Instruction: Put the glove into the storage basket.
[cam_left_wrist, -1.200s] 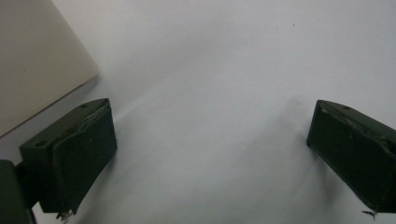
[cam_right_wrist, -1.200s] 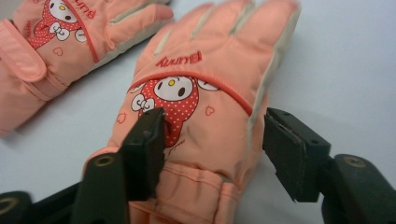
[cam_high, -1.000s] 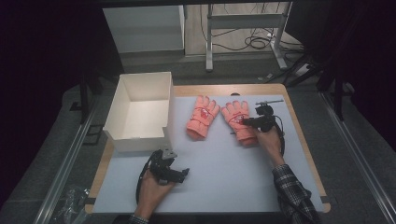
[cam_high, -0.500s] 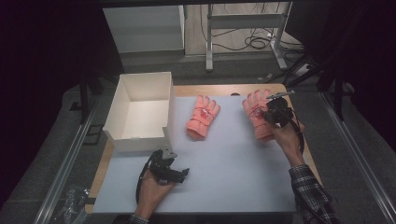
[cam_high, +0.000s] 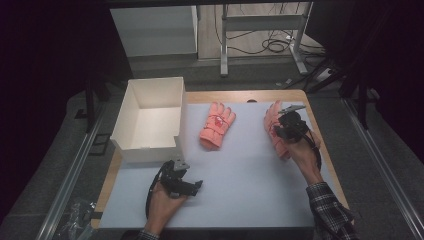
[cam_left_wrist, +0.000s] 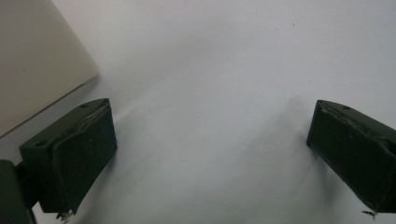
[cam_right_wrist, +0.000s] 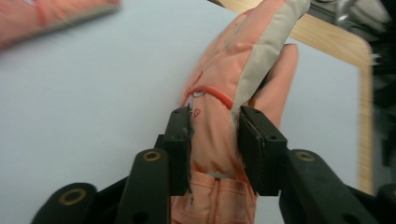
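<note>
A wooden table (cam_high: 260, 95) with rounded corners carries a smooth pale grey mat (cam_high: 250, 175) over most of its top. At its far left corner stands an open white box (cam_high: 150, 120), rectangular, matte and thin-walled like cardboard. Two salmon-orange padded gloves lie toward the far side. The left glove (cam_high: 217, 125) rests flat on the mat just right of the box, fingers pointing away from the person. The right glove (cam_high: 277, 130) sits near the table's right edge; in the right gripper view its soft quilted fabric shows a pale grey panel along one side and an orange trim band. The right gripper (cam_right_wrist: 215, 140) pinches this glove at its middle, black jaws pressed into the fabric from both sides. The left gripper (cam_left_wrist: 210, 149), held near the table's front left, hovers over bare mat with its blocky black jaws spread wide, the box's corner just beside it.
</note>
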